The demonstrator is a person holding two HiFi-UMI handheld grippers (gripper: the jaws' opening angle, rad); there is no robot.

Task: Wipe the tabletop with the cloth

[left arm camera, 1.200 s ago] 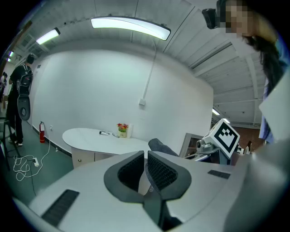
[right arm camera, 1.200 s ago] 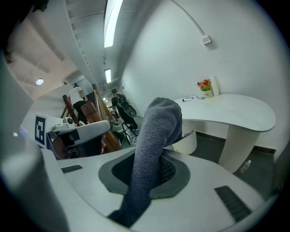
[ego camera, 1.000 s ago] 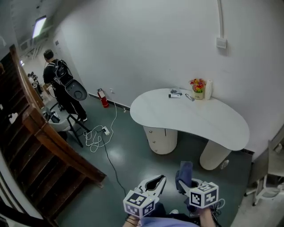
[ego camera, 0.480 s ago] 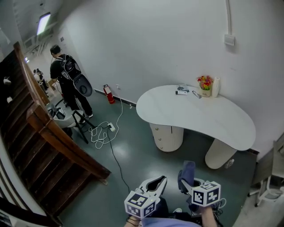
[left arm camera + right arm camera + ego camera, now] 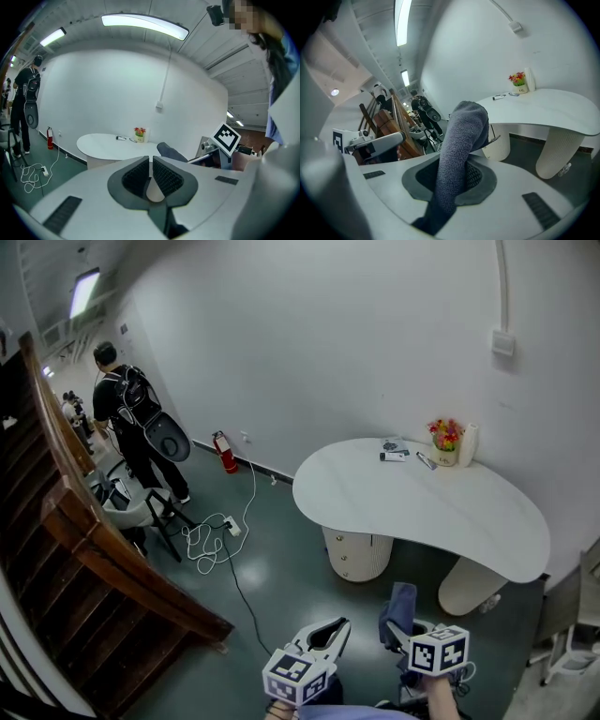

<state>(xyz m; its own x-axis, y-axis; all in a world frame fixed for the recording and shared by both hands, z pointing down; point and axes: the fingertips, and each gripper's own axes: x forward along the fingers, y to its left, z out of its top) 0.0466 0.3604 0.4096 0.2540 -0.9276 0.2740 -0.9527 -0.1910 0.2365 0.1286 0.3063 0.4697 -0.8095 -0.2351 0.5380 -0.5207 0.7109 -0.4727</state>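
The right gripper is clamped on a grey-blue knitted cloth, which rises out of the jaws and folds over at its top. The left gripper has its ribbed dark pads pressed together with nothing between them. Both grippers hang side by side over the dark green floor, well apart from the white kidney-shaped tabletop on its two pale round pedestals, so the cloth touches no part of that surface. Near the table's far edge by the wall stand a small pot of red and yellow flowers and a white cylinder, with a few small dark items beside them. At the left, a person with a black backpack stands near a red fire extinguisher and a dark wooden stair rail.
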